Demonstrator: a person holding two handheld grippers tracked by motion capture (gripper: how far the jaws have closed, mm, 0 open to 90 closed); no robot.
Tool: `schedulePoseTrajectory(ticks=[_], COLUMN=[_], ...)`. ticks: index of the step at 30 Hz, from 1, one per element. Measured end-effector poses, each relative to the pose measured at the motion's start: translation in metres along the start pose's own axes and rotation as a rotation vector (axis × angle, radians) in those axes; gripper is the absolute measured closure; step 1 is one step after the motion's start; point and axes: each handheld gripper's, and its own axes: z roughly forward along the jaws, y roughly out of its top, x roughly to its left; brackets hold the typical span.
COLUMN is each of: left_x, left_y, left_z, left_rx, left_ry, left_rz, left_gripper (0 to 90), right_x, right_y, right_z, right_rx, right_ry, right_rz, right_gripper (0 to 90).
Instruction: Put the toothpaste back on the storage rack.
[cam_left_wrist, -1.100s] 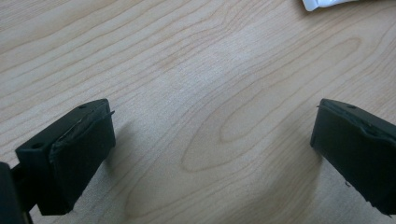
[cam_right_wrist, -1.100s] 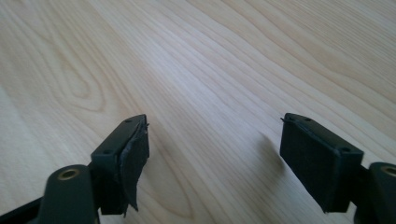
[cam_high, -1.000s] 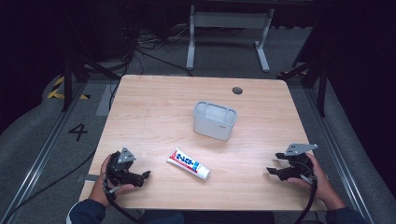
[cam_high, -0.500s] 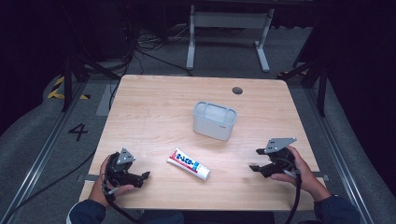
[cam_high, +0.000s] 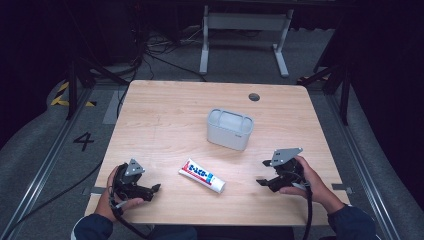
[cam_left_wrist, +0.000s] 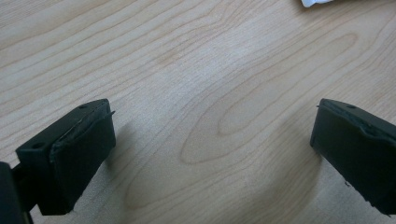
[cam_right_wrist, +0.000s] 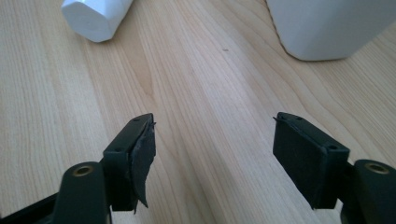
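– How much room on the wooden table (cam_high: 165, 115)?

– Plenty. The far half is bare wood apart from a small round hole (cam_high: 254, 97) near the far edge. The white container (cam_high: 230, 128) stands about mid-table, and the toothpaste tube (cam_high: 202, 175) lies flat in front of it, slantwise, well apart from both near corners (its cap end points toward the right hand).

– Any writing?

– Red and blue lettering on the tube, too small to read. A "4" (cam_high: 83, 141) is marked on the floor left of the table.

– And the hands?

– Left gripper (cam_high: 150, 190) sits low by the near left edge, held in the left hand (cam_high: 112, 192), jaws spread wide over bare wood. Right gripper (cam_high: 265, 181) is near the right front, gripped by the right hand (cam_high: 307, 180), jaws also wide apart and empty; in the right gripper view they aim between the tube's white cap (cam_right_wrist: 95, 16) and the container.
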Motion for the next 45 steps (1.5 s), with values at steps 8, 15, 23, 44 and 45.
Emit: schedulePoseTrajectory(ticks=[8, 15, 23, 44, 45], left_x=[0.000, 0.000, 0.000, 0.000, 0.000], left_y=[0.000, 0.000, 0.000, 0.000, 0.000], left_z=[0.000, 0.000, 0.000, 0.000, 0.000], left_rx=[0.001, 0.000, 0.001, 0.001, 0.001], left_ry=[-0.003, -0.003, -0.001, -0.001, -0.001], left_rz=[0.002, 0.002, 0.003, 0.001, 0.002], left_gripper=[0.5, 0.5, 0.5, 0.5, 0.5], right_x=[0.009, 0.017, 0.028, 0.051, 0.052], right_y=[0.015, 0.027, 0.045, 0.082, 0.084], right_z=[0.010, 0.017, 0.026, 0.046, 0.048], right_rx=[-0.002, 0.004, -0.010, -0.035, -0.030], right_ry=[0.030, 0.046, 0.064, 0.097, 0.100], right_rz=[-0.037, -0.064, -0.097, -0.148, -0.153], right_gripper=[31.9, 33.0, 33.3, 33.9, 34.0])
